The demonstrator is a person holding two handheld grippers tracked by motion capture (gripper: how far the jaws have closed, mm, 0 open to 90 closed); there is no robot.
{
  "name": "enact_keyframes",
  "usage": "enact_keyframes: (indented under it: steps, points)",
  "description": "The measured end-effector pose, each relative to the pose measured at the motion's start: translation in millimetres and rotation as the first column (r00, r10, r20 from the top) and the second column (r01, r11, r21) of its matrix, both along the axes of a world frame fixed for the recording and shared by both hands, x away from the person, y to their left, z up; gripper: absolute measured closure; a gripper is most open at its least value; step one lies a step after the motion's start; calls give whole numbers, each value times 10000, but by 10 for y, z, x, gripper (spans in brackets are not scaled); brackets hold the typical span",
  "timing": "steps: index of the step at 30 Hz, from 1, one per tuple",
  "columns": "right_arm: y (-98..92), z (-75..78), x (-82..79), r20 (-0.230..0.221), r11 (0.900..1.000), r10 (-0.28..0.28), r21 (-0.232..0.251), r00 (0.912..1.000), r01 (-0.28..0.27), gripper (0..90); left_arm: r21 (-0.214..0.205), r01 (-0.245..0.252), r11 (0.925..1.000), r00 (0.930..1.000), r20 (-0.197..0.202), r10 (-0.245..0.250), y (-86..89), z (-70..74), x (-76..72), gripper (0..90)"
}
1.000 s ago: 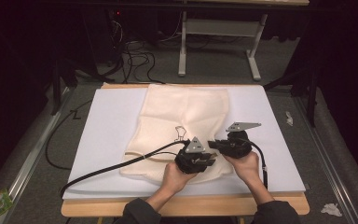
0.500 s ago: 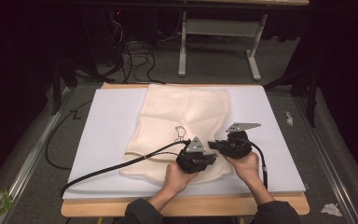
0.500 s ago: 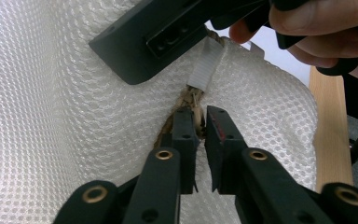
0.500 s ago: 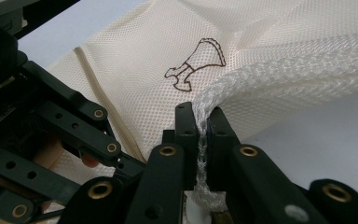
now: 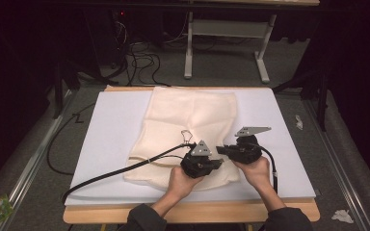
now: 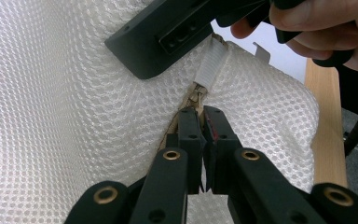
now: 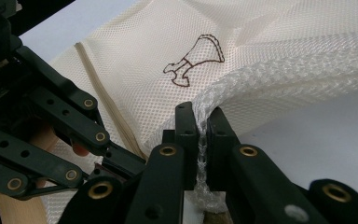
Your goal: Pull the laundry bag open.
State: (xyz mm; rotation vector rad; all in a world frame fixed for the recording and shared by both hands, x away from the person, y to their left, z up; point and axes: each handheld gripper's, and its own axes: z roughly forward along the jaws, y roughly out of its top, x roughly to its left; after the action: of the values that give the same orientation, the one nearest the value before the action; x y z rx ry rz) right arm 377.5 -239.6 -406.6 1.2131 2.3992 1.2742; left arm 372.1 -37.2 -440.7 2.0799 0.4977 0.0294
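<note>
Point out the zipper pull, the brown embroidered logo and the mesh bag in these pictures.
zipper pull [image 6: 196, 99]: left gripper view, on its metal tab at the jaw tips.
brown embroidered logo [image 7: 196, 60]: right gripper view, its middle.
mesh bag [image 5: 188, 115]: high view, its flat upper panel.

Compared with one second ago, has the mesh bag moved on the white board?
No. The mesh bag lies in the same place, its far edge at the far edge of the white board, as before.
</note>
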Motion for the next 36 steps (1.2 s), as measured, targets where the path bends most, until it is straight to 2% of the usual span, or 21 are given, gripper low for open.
enact_keyframes:
  steps: [6, 7, 18, 24, 28, 36]
  points:
    - [-21, -7, -6, -7, 10000, -18, 25, 10000, 18, 873, 51, 0, 10000, 10000, -13, 1, 12, 14, 7, 871]
    - [-42, -12, 1, -112, 9997, 18, 237, 9999, -15, 874, 67, -6, 10000, 10000, -4, 6, 12, 15, 6, 871]
    - [-77, -41, -11, -14, 10000, 51, 31, 10000, -51, 877, 241, 17, 9997, 10000, 82, -19, 47, 42, -16, 871]
    - [-73, -57, -8, 20, 9999, 139, 60, 9999, -139, 877, 258, -4, 9997, 10000, 37, 3, 79, 57, -22, 871]
    - [-113, -59, -8, 43, 10000, 71, 52, 10000, -71, 877, 408, -191, 9990, 9996, 198, 183, 108, 42, -45, 871]
    - [-133, -85, -9, 44, 10000, 77, 58, 10000, -77, 878, 432, -171, 9989, 9996, 218, 162, 121, 52, -46, 871]
